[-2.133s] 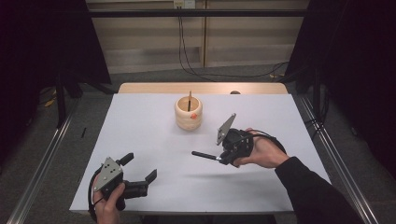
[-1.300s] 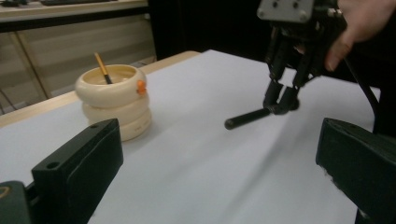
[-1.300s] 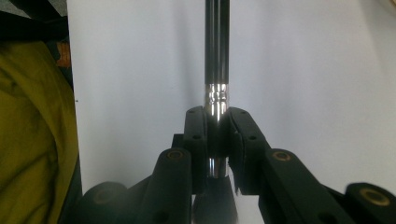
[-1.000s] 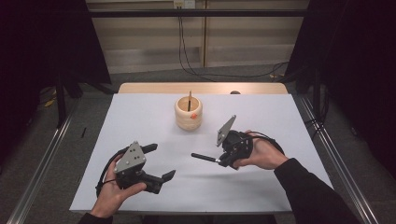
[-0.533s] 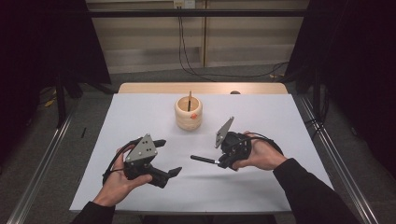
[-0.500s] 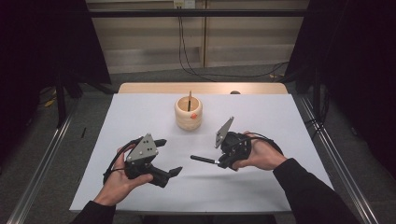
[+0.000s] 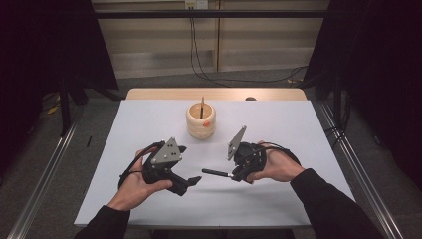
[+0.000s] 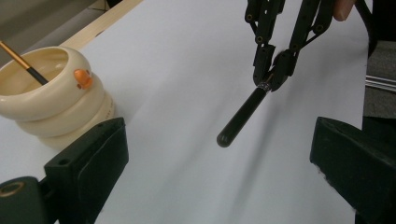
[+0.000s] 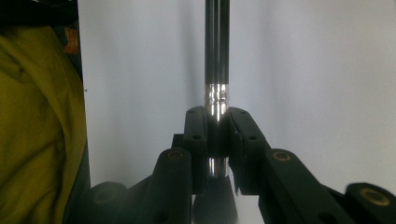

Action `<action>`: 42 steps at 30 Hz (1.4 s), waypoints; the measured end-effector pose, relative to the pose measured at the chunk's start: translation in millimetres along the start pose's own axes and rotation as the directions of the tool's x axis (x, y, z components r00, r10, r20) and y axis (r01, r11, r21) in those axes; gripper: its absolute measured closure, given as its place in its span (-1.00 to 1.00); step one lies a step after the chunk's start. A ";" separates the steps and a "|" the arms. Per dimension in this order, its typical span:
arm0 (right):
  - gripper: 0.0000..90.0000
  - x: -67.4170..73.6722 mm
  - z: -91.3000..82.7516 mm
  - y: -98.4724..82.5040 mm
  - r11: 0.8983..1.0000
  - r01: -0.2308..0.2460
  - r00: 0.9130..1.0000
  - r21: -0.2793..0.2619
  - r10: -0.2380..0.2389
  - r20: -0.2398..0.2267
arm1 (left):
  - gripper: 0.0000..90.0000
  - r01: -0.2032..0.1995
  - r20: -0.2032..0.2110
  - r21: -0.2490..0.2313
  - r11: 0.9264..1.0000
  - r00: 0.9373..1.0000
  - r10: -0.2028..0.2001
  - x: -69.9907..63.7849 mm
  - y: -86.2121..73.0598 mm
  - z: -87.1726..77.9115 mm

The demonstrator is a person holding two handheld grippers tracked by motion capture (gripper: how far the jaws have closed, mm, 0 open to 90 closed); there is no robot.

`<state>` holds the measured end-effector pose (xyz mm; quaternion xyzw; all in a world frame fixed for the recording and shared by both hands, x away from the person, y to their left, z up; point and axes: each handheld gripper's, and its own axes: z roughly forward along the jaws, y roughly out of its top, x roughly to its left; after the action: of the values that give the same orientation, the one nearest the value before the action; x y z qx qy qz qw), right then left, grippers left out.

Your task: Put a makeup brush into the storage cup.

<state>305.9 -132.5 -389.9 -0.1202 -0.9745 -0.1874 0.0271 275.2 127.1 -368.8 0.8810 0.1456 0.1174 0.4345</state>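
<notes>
My right gripper [image 7: 233,175] is shut on a black stick [image 7: 215,173] with a silver band and holds it level above the table, its free end pointing left. In the right gripper view the pads [image 9: 195,135] clamp the silver band of the stick [image 9: 217,46]. My left gripper [image 7: 189,165] stands open to the left of the stick, nothing between its jaws. In the left gripper view the stick's rounded end [image 8: 225,138] hangs ahead between the wide black jaws, apart from both. A cream ringed pot [image 7: 201,122] holds a thin brush [image 7: 202,107].
The white table top [image 7: 278,124] has bare room around the pot and on the right. A wooden strip [image 7: 214,93] runs along the far edge. Metal rails [image 7: 348,154] flank the table. Yellow fabric [image 9: 37,116] lies at the left of the right gripper view.
My left gripper has moved right and a little up, from the front left corner toward the stick's free end, still open. The right gripper and the stick have kept still.
</notes>
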 end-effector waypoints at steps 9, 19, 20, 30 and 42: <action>0.74 1.3 -0.1 4.8 1.000 0.020 1.000 0.010 -0.020 0.002 | -0.84 -0.082 0.071 0.089 0.993 0.995 0.075 -1.0 11.9 14.6; 0.74 2.8 3.9 9.8 0.999 0.038 0.999 0.018 -0.038 -0.003 | -0.75 -0.137 0.118 0.155 0.978 0.986 0.120 -4.8 11.3 26.6; 0.74 2.9 4.4 10.3 0.999 0.036 0.999 0.014 -0.036 -0.002 | -0.76 -0.181 0.134 0.181 0.967 0.978 0.158 -3.9 12.3 26.4; 0.74 5.6 6.5 16.7 0.998 0.056 0.998 0.019 -0.056 -0.008 | -0.55 -0.220 0.163 0.249 0.943 0.969 0.183 -9.0 11.3 38.4; 0.74 9.1 8.6 20.3 0.997 0.074 0.997 0.013 -0.073 -0.022 | 0.11 -0.195 0.220 0.314 0.929 0.967 0.128 -0.6 9.6 53.9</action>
<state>302.0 -109.0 -389.7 -0.0821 -0.9792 -0.1829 0.0314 294.1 81.9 -393.1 0.9579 0.0464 0.0393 0.2806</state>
